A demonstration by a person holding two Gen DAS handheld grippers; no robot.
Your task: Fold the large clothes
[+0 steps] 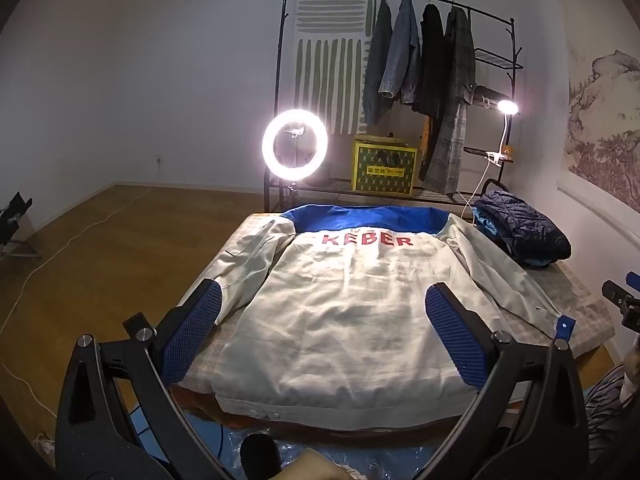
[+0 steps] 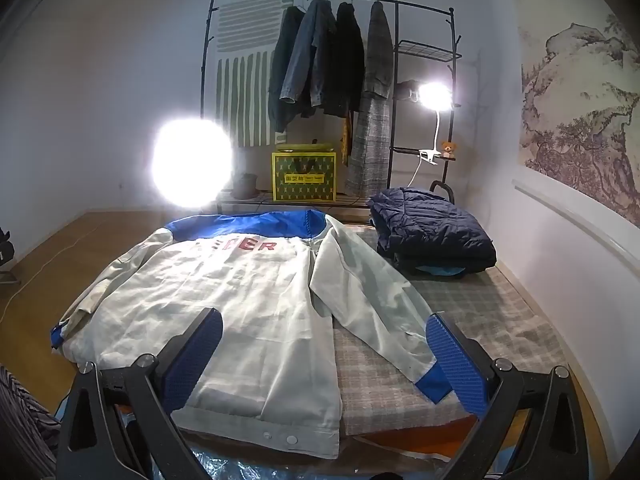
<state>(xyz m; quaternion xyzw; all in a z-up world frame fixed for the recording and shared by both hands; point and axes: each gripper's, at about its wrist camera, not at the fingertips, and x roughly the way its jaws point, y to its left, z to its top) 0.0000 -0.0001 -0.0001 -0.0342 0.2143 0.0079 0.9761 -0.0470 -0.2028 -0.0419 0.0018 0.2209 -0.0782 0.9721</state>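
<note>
- Currently the white jacket [image 1: 340, 312] lies spread flat, back up, on the checked bench [image 2: 460, 320]; blue yoke at the far end, red lettering below it, hem toward the near edge.
- Both sleeves angle outward; blue cuff [image 2: 434, 384] of one rests on the bench.
- Left gripper [image 1: 324, 336]: fingers wide, nothing between, above the jacket's lower back.
- Right gripper [image 2: 326, 356]: fingers wide, empty.
- Folded navy puffer [image 2: 432, 232] sits at the far right corner.

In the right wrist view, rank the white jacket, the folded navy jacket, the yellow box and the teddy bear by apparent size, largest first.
1. white jacket
2. folded navy jacket
3. yellow box, though it stands farther back, so its real size is unsure
4. teddy bear
</note>
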